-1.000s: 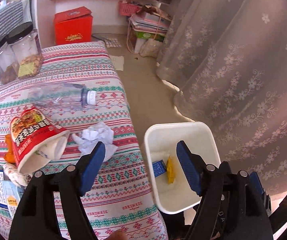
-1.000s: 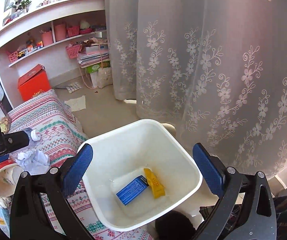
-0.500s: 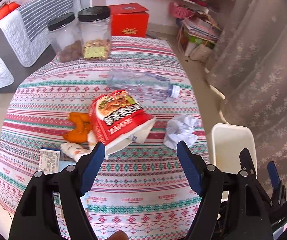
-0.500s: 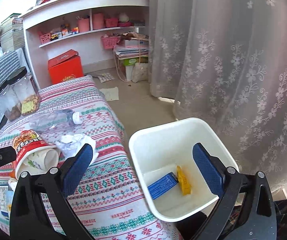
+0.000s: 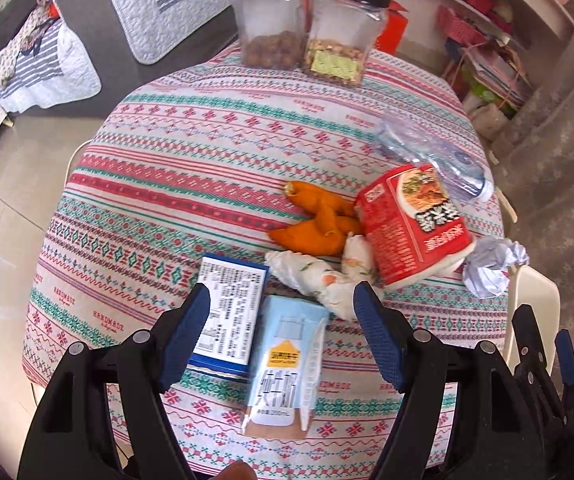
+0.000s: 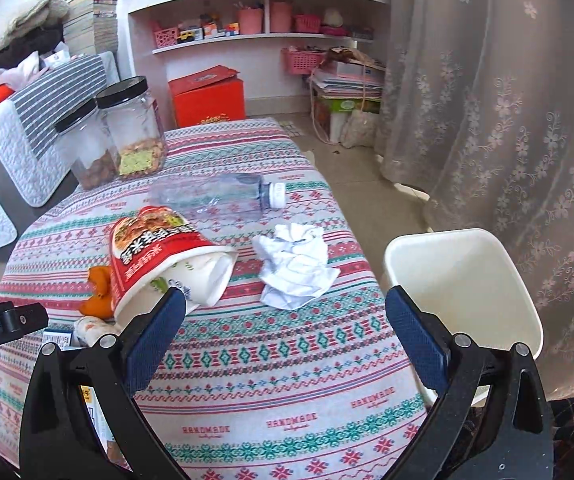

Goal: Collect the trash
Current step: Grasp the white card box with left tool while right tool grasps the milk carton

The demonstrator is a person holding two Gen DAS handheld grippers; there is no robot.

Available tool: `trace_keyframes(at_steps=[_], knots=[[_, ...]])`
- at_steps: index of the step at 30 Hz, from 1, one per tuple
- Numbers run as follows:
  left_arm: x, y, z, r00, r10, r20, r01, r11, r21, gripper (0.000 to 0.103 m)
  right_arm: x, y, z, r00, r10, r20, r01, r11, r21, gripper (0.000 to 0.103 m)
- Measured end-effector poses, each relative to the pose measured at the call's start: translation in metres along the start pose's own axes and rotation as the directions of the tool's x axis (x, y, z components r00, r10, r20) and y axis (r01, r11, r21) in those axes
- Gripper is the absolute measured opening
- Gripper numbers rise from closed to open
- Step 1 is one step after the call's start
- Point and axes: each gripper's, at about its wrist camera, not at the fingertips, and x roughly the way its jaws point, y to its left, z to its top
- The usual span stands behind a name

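Note:
Trash lies on the patterned tablecloth [image 5: 191, 152]: a light blue drink carton [image 5: 287, 364], a blue-edged box [image 5: 231, 312], a crumpled printed wrapper [image 5: 319, 280], orange peel [image 5: 319, 220], a red noodle cup [image 5: 411, 220] on its side, a crushed clear bottle [image 5: 427, 152] and a crumpled white tissue [image 5: 491, 264]. My left gripper [image 5: 283, 332] is open and empty, just above the carton and box. My right gripper [image 6: 283, 336] is open and empty over the table's near right part, between the noodle cup [image 6: 159, 252] and the white bin [image 6: 463, 280]. The tissue [image 6: 295, 268] lies ahead of it.
Two black-lidded jars [image 5: 307, 20] stand at the table's far edge. The bin stands on the floor against the table's right side, by a lace curtain [image 6: 507, 100]. A sofa with quilts [image 5: 107, 20] is far left; shelves and a red box [image 6: 207, 100] are behind.
Both grippers have swung left, away from the bin and over the table. The left one now hovers over the carton and box at the near edge. Both stayed open.

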Motion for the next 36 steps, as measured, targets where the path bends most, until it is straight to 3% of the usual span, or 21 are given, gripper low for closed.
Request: trace_keyframes(at_steps=[8, 19, 28, 33, 36], knots=[[0.047, 0.052, -0.004, 0.984, 0.093, -0.152, -0.104, 0.992, -0.065, 0.073, 0.011, 0.036, -0.010, 0.994, 0.069, -0.080, -0.075, 0.994, -0.078, 0.096], [0.077, 0.047, -0.006, 0.970, 0.028, -0.240, -0.039, 0.998, -0.041, 0.073, 0.025, 0.050, -0.016, 0.981, 0.090, -0.173, -0.108, 0.990, -0.095, 0.096], [0.098, 0.058, 0.000, 0.954, -0.080, -0.288, 0.052, 0.993, -0.104, 0.076, 0.034, 0.048, -0.018, 0.970, 0.100, -0.222, -0.116, 0.992, -0.059, 0.096], [0.090, 0.059, -0.009, 0.964, -0.038, -0.262, 0.027, 0.999, -0.046, 0.076, 0.034, 0.050, -0.020, 0.967, 0.108, -0.229, -0.122, 0.991, -0.050, 0.096], [0.098, 0.063, -0.011, 0.960, -0.019, -0.281, 0.003, 0.998, -0.059, 0.076, 0.035, 0.051, -0.022, 0.966, 0.106, -0.236, -0.123, 0.991, -0.055, 0.096]])
